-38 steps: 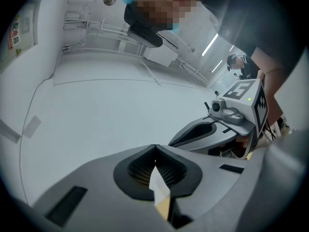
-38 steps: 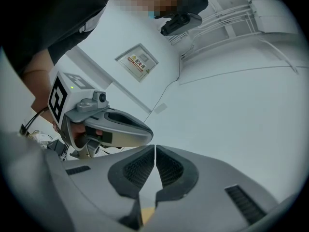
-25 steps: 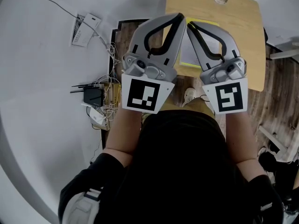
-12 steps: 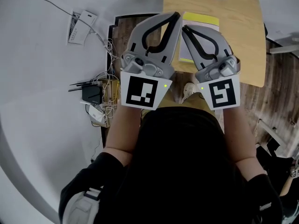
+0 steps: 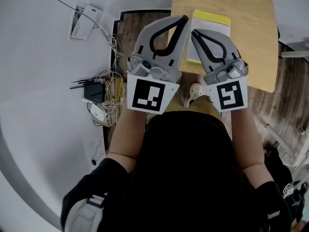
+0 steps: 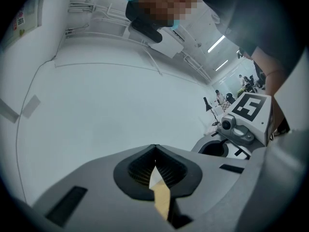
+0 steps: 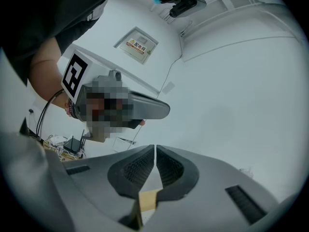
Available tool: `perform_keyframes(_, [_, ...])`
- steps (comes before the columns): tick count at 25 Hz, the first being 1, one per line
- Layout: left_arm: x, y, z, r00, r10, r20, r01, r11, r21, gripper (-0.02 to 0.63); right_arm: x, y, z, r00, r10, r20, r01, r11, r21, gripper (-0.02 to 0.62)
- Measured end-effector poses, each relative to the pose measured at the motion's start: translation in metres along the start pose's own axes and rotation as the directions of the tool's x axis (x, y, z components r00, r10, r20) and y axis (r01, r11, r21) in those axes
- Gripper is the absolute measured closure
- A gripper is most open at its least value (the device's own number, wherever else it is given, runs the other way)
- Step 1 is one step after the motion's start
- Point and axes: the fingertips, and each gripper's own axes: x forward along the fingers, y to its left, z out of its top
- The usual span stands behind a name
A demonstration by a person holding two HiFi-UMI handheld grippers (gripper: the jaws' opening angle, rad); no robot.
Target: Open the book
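Bright, even and soft-shadowed under ceiling strip lights [image 6: 216,43], sharp at centre, with strong fisheye bending and dark vignetted corners in both gripper views.

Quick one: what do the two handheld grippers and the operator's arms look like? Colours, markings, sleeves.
The left gripper and right gripper are light grey plastic, their curved jaws lined with black ribbed padding. Each carries a white cube with a black square marker: left cube, right cube. The person's black sleeves leave the forearms bare.
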Motion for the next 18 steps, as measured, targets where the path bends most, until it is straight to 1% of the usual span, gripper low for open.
perform_keyframes(7, [-0.005, -0.002, -0.015, 1.000, -0.004, -0.026, 0.004, 1.000, -0.008, 0.600, 0.006, 0.019, -0.018, 0.998, 0.046, -0.038, -0.046, 0.999, 0.010, 0.563])
perform_keyframes(18, [-0.012, -0.005, -0.028, 0.998, -0.012, -0.055, 0.010, 1.000, -0.024, 0.600, 0.010, 0.031, -0.036, 0.994, 0.076, -0.079, -0.073, 0.996, 0.041, 0.563])
